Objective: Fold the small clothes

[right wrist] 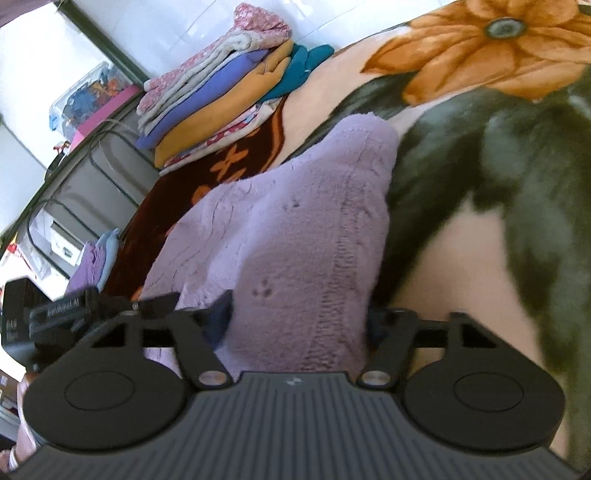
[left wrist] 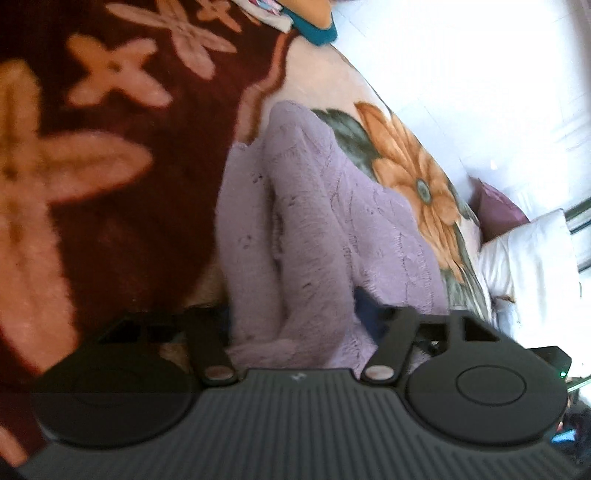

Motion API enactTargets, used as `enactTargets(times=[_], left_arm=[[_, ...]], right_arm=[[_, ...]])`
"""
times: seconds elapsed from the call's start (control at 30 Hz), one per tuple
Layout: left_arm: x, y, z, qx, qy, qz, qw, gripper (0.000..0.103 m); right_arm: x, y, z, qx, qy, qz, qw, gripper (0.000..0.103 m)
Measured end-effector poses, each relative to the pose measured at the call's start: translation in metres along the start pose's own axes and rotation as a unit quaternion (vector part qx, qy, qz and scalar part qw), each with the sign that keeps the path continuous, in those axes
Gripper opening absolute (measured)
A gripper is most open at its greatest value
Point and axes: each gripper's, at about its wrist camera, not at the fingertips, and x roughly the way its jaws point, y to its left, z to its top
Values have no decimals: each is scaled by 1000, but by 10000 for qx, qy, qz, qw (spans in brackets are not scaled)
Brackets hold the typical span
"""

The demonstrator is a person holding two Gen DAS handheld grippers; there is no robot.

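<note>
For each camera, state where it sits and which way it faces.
Left wrist: sits on the left tongs, facing down along them at the lilac fleece garment on the floral blanket; only the tongs' fingers show.
Right wrist: sits on the right tongs, facing the same garment, with a stack of folded clothes beyond; its fingers show.
Shared: garment, blanket, and the clothes stack.

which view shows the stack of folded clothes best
The right wrist view: the stack of folded clothes shows whole, layer by layer, at the blanket's far edge. The left wrist view catches only a teal and orange corner at its top edge.
</note>
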Motion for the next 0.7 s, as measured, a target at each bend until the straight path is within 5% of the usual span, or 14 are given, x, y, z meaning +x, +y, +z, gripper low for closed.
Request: enactTargets(times=[0.1, 0.37, 0.57, 0.7], left_arm=[[-7, -10, 1, 87, -49, 43, 9999, 40], [-37, -53, -14, 248, 220, -230, 9992, 38], [-36, -78, -63, 584, 678, -33, 9960, 39], [-19, -83, -93, 1046, 771, 542, 9900, 44]], right_arm=[[-6, 3, 6, 28, -99, 147, 9998, 51], [-69, 15, 37, 584, 1, 475, 9972, 49], [-127, 6, 8, 325, 313, 92, 9989, 50], [-134, -11, -21, 195, 487, -496, 9974, 58]])
